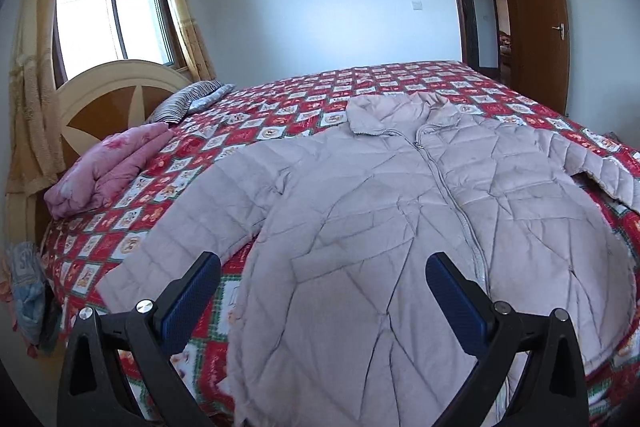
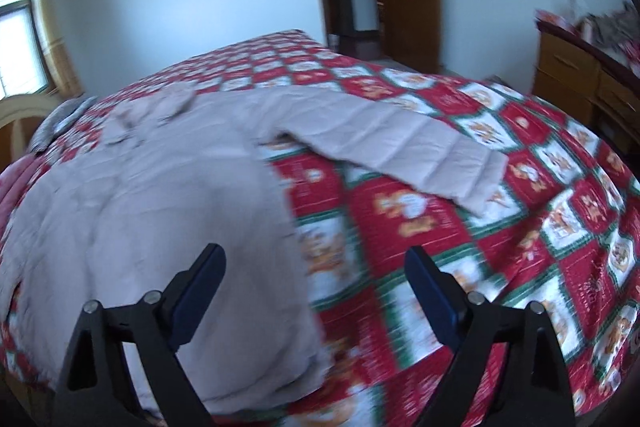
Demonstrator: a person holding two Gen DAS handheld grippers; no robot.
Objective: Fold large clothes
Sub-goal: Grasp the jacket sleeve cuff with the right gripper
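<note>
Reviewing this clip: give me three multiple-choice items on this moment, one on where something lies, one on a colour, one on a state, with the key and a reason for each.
1. Where does the folded pink blanket lie?
A. Near the headboard
B. On the jacket
C. By the door

2. What colour is the jacket?
A. Dark green
B. Pale pinkish grey
C. Black

3. What state is the left gripper in?
A. Shut on a sleeve
B. Shut on nothing
C. Open, holding nothing

Key:
1 A, it sits on the bedspread beside the headboard and striped pillow.
2 B, the quilted fabric is pale in both views.
3 C, its fingers stand wide apart above the jacket.
</note>
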